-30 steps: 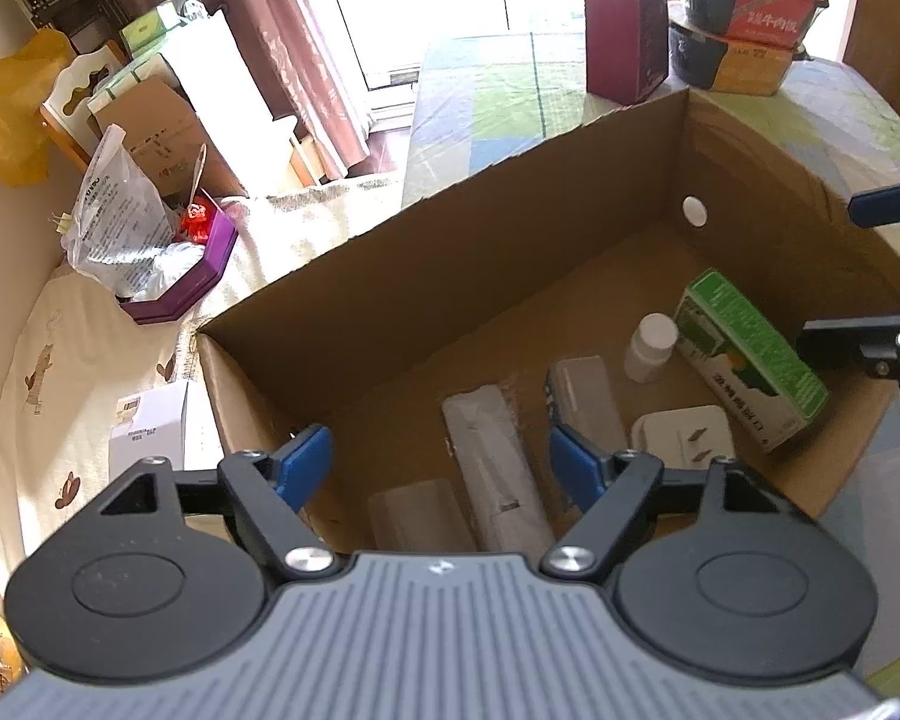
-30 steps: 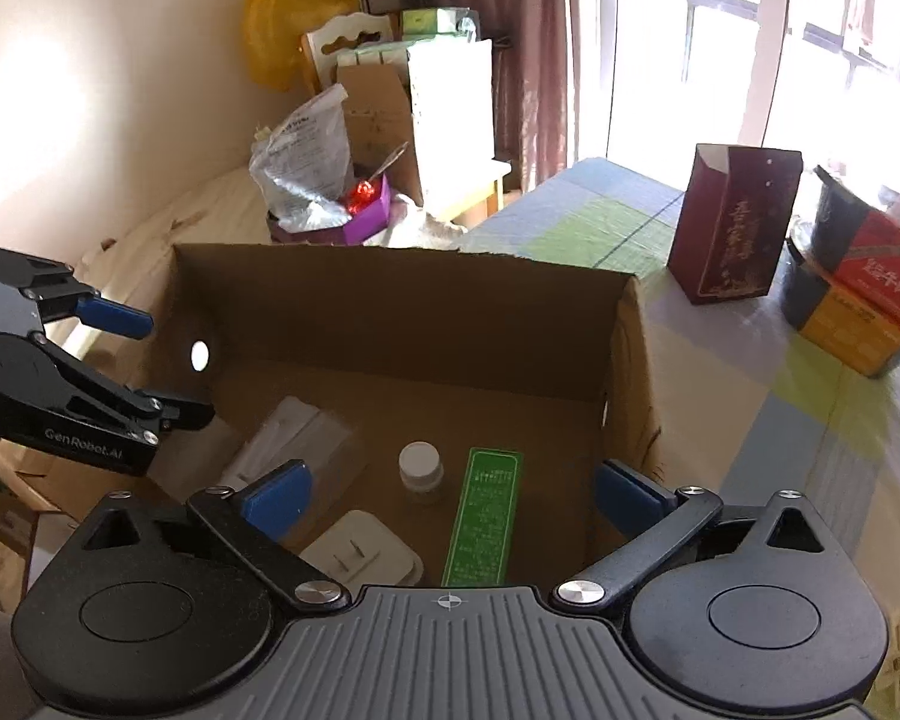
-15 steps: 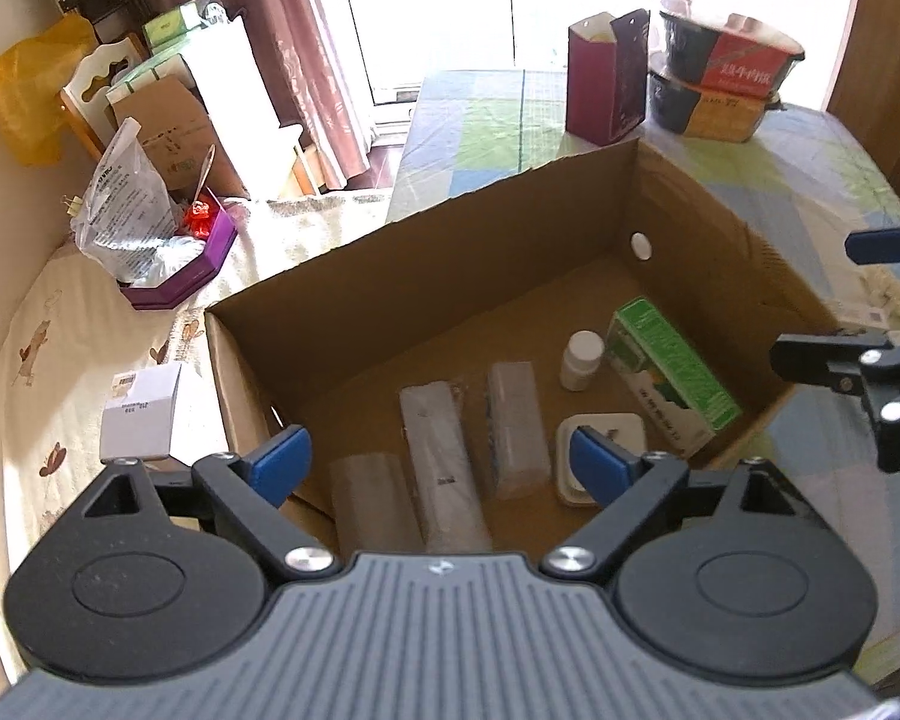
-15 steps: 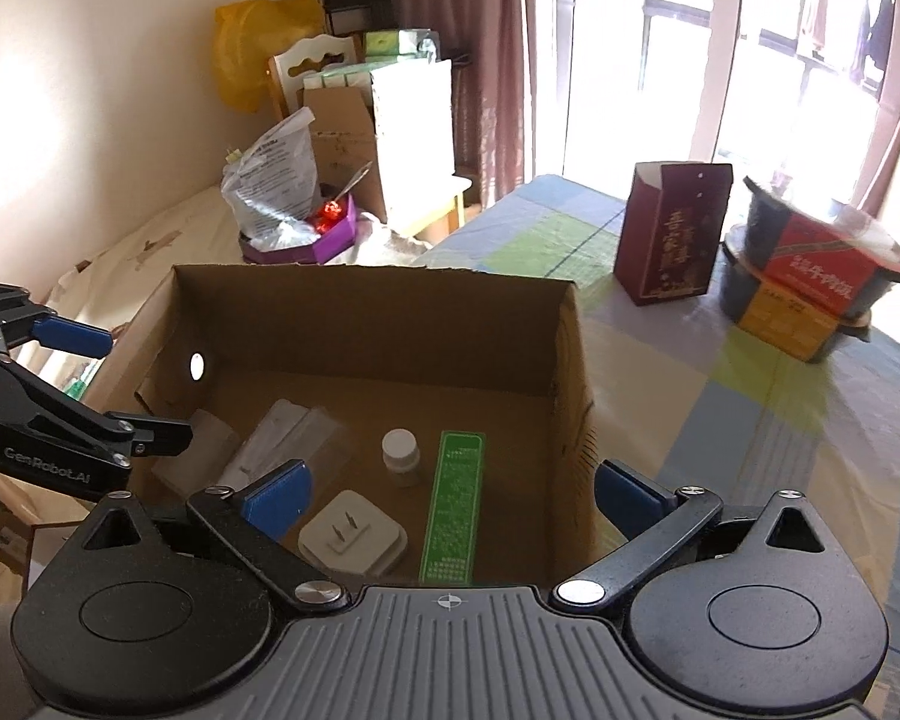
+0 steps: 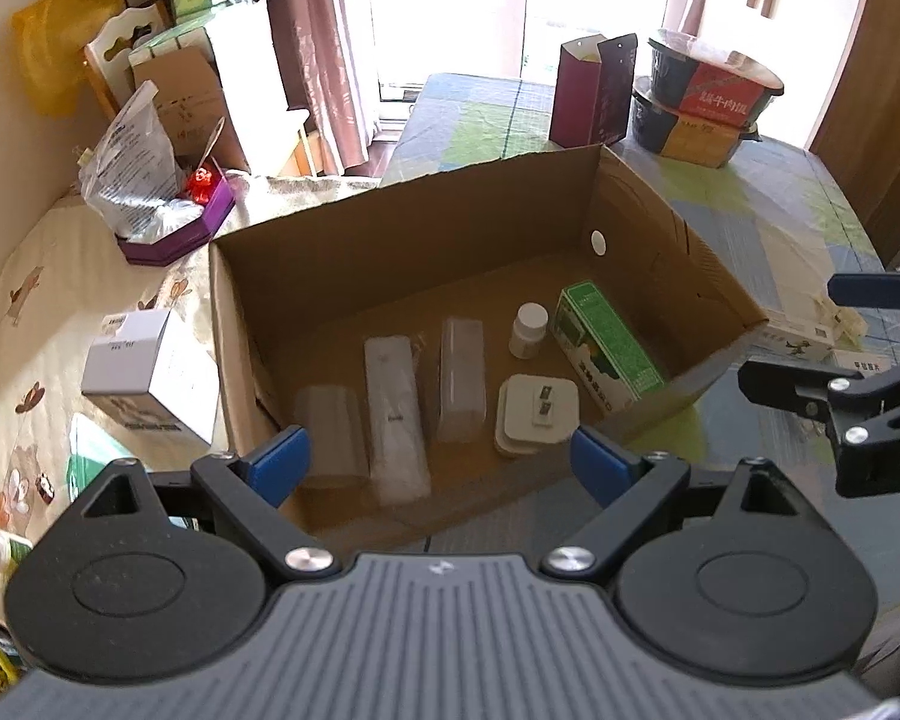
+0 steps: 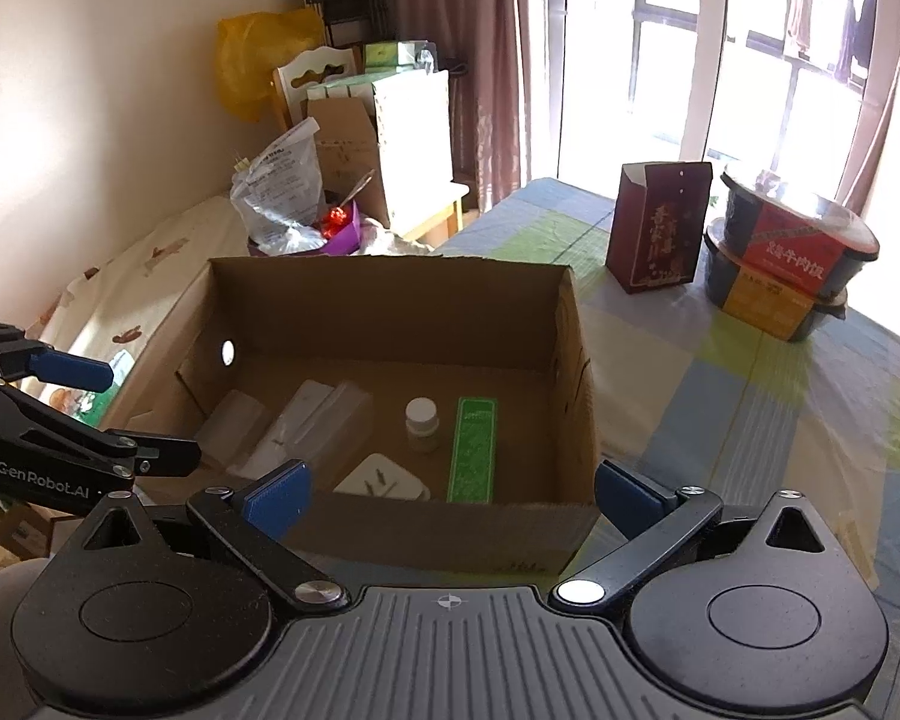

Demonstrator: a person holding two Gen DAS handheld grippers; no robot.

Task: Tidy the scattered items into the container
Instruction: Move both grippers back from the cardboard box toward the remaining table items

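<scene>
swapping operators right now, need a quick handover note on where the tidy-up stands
Left gripper: open, empty, held above the near edge of the cardboard box.
Right gripper: open, empty, at the box's near wall.
In the box: green carton, white bottle, white plug, three clear-wrapped packs.
Still out: white box on the cloth left of the cardboard box, and small flat packets on the table to its right.
Left to do: pick those up and place them inside.
</scene>
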